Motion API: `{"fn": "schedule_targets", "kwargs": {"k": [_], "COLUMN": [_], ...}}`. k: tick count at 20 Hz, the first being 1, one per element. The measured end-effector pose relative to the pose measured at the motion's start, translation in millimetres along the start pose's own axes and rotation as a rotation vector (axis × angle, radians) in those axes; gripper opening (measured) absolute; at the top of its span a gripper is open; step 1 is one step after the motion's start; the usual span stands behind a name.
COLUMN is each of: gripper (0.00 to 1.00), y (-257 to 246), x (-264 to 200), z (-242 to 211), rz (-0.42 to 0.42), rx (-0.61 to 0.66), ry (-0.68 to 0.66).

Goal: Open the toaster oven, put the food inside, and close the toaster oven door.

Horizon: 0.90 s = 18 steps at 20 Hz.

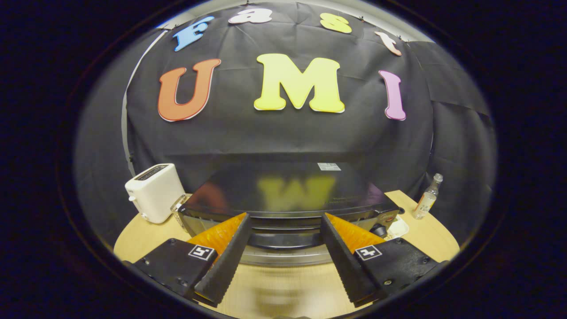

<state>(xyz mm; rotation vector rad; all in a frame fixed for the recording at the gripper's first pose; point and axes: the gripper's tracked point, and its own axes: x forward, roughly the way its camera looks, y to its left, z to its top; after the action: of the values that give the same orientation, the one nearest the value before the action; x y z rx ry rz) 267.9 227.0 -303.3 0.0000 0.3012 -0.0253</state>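
The toaster oven (pixel 288 195) is sitting in the middle of the round wooden worktop (pixel 425 230), just ahead of the fingers. Its shiny black top is being seen from a little above. Its front is facing the gripper (pixel 284 218), and a curved silver bar, likely the door handle (pixel 283 254), is showing low between the fingers. The door looks closed, though this is hard to tell from here.

The fingers (pixel 228 257) are being held wide apart. Nothing is being pinched between them, and the oven is not being touched.

No food is being carried, so the first step, opening the door, is judged to be the one in hand. For the next move, the fingers will likely need to be brought down around the handle and closed on it. Then the door can be pulled open.

A white toaster (pixel 154 192) is standing on the worktop to the left of the oven. A small clear bottle (pixel 427 197) is standing to the right, well apart from it.
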Motion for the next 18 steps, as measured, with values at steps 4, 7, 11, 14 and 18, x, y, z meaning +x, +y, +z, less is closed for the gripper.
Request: {"fn": "schedule_targets", "kwargs": {"k": [4, 7, 11, 14, 18], "gripper": [1.00, 1.00, 1.00, 1.00, 1.00], "y": [-0.8, -2.2, -2.9, -3.4, -4.5], "x": [-16.6, -29.8, -48.7, -60.8, -76.1], "z": [-12.0, -24.9, -45.8, -61.5, -89.3], "rz": [0.003, 0.015, 0.025, 0.025, 0.026], "rx": [-0.014, 0.002, -0.001, -0.008, -0.022], "ry": [0.018, 0.046, 0.082, 0.104, 0.149]}}
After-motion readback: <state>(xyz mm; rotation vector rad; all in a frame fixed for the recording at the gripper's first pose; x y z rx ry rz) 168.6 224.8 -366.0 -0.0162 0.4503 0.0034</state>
